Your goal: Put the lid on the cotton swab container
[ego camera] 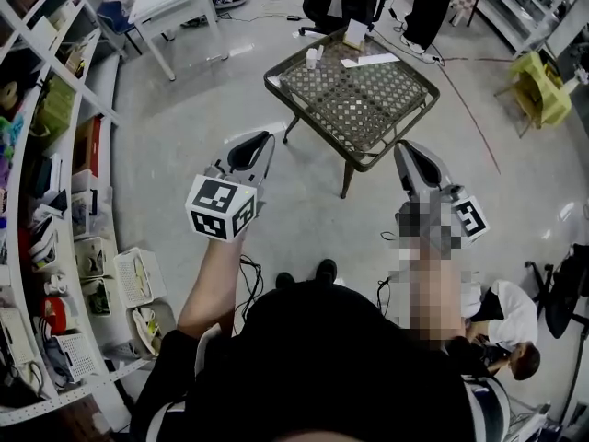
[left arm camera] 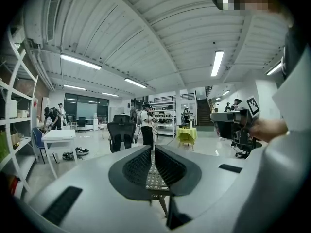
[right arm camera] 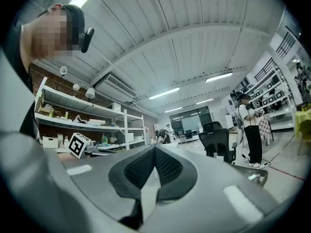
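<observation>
Before the table (ego camera: 361,104), left tongs (ego camera: 263,142), right tongs (ego camera: 404,149): closed, empty.

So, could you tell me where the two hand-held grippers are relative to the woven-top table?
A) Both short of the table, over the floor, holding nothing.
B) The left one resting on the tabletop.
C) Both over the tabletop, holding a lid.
A: the head view shows the left hand-held gripper and the right hand-held gripper over the floor, short of the table. Each gripper view shows jaws together with nothing between them.
</observation>
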Demonstrator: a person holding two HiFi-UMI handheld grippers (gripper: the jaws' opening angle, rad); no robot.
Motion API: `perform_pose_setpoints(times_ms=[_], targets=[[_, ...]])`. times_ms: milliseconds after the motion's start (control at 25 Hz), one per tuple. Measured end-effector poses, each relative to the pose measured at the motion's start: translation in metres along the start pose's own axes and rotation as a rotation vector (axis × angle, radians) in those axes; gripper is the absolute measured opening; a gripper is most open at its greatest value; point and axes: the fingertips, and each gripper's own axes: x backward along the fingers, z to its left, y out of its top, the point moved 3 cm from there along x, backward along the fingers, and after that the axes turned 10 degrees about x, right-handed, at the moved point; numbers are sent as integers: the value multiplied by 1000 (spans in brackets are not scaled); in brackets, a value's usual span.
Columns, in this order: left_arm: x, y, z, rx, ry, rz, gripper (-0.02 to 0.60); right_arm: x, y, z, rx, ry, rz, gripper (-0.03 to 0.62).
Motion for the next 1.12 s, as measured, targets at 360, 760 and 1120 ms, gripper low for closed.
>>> perform_pose_setpoints(times_ms=[360, 760, 1120], targets=[[-14, -8, -24, 2, 44, 16, 29, 16, 9, -33, -57, 42, -52, 9], [-34, -16, -14, 24, 64, 23, 29, -3, -16, -44, -136, 91, -25, 10], [-82, -5, 31, 45, 38, 22, 29, -52, -41, -73, -188, 68, 60, 11]])
